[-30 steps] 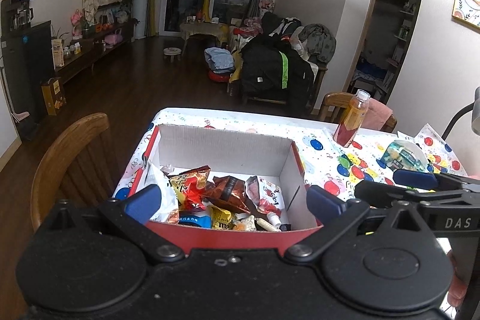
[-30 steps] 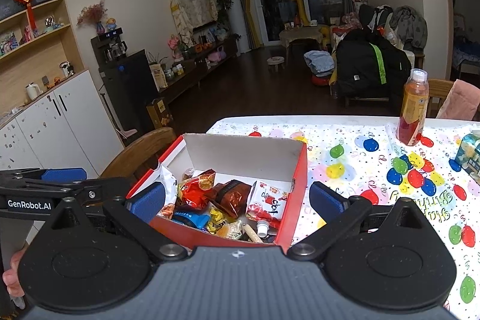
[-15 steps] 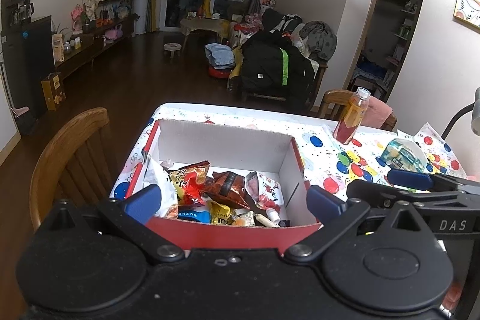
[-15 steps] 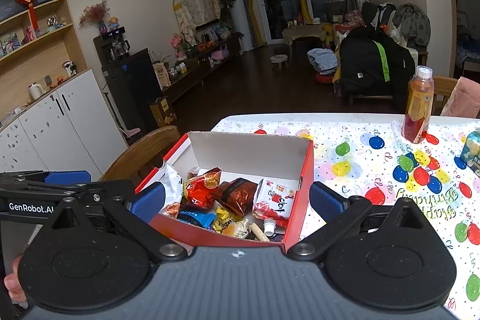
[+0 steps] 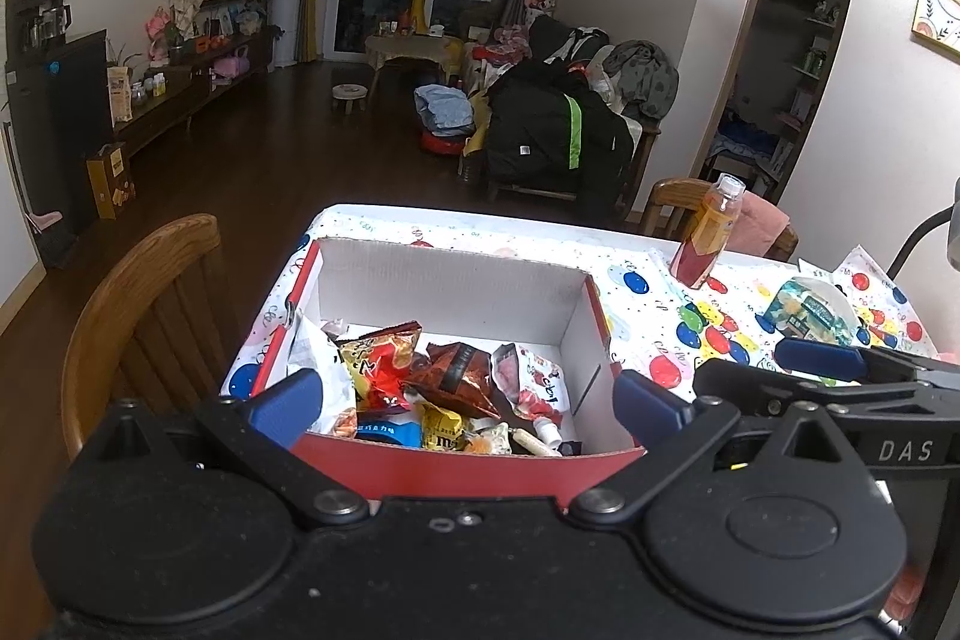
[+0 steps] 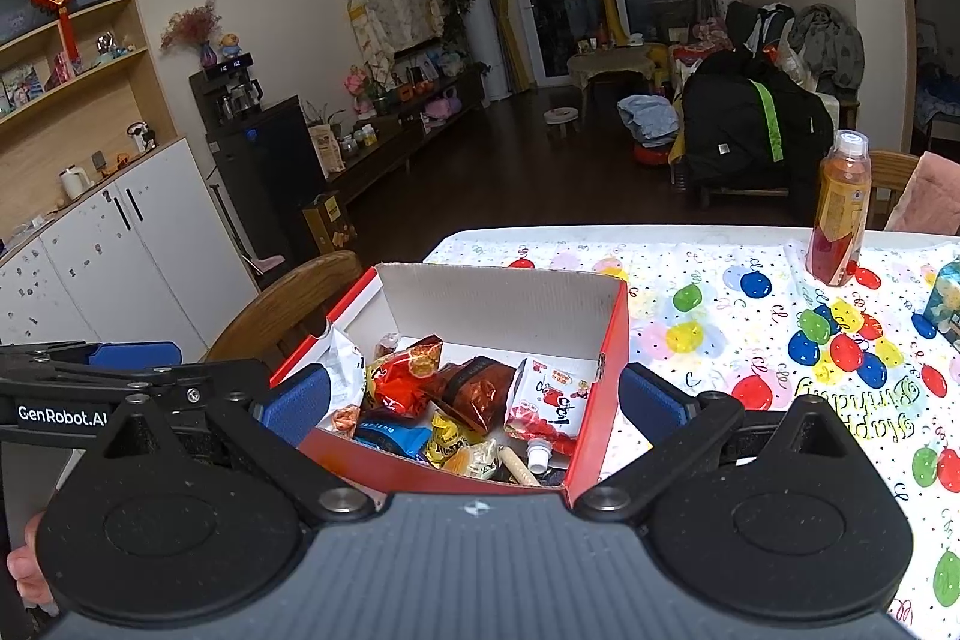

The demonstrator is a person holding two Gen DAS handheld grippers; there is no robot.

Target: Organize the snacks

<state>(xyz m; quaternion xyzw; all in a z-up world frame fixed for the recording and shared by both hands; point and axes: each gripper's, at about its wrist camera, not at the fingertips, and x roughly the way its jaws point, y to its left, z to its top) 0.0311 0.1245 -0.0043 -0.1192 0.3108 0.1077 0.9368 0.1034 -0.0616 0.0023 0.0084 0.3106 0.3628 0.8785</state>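
**Tongs poised over snack box; nothing gripped**

Left tongs (image 5: 462, 400) and right tongs (image 6: 474, 403) were both spread wide and empty, hovering at the near wall of the one red box (image 5: 468, 466) on the counter (image 6: 708, 292). Loose snacks (image 6: 474, 394) lay heaped inside, roughly eight packets. Judged stage: selection; next comes descent onto one packet. Beyond stood one bottle (image 6: 839, 208).

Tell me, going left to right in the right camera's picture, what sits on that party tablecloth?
Red box of snacks → bottle → blue carton at the edge.
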